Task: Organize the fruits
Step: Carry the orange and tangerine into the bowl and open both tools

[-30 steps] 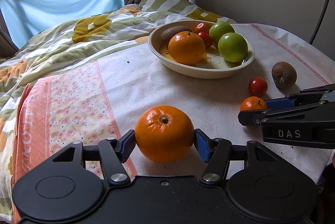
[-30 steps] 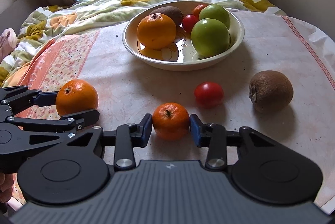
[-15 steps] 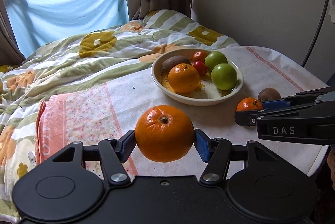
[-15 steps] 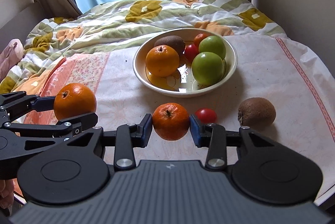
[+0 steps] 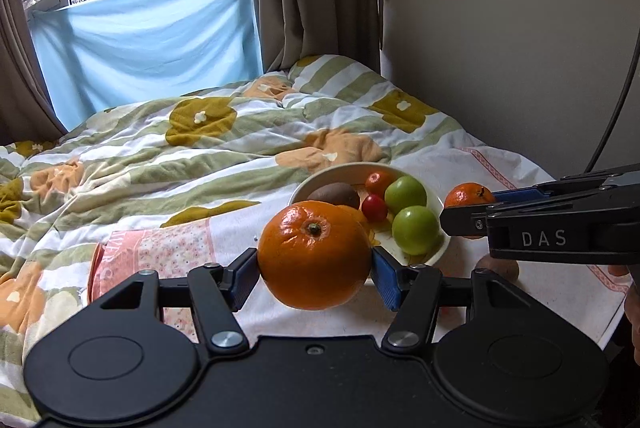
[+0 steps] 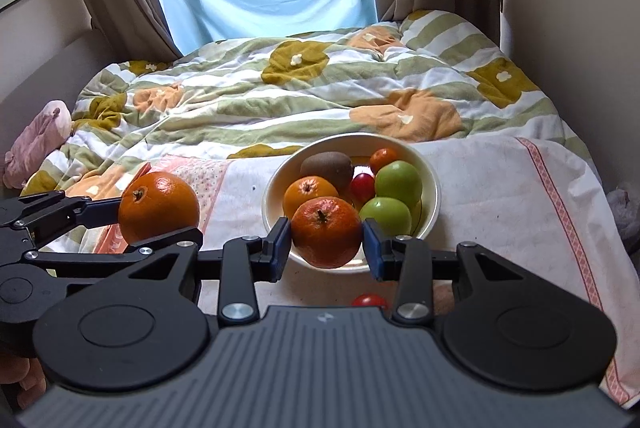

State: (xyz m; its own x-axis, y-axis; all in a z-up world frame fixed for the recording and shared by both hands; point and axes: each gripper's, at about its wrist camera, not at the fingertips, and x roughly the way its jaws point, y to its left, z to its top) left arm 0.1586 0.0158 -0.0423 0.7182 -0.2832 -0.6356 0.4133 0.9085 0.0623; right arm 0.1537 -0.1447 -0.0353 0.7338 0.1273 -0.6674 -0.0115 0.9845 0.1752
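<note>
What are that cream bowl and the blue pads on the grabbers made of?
The bowl looks like glazed ceramic, though glossy plastic is possible: smooth cream wall with sharp reflections inside. The blue pads on the right hand-held gripper, pressed against the small orange, look like matte rubber or soft plastic, showing no shine.

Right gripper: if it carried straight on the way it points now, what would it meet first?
Probably the bowl. The right gripper, shut on the small orange, aims down at its near rim, with the orange in the bowl just beyond. Depth is hard to judge, so it might reach the tablecloth first.
</note>
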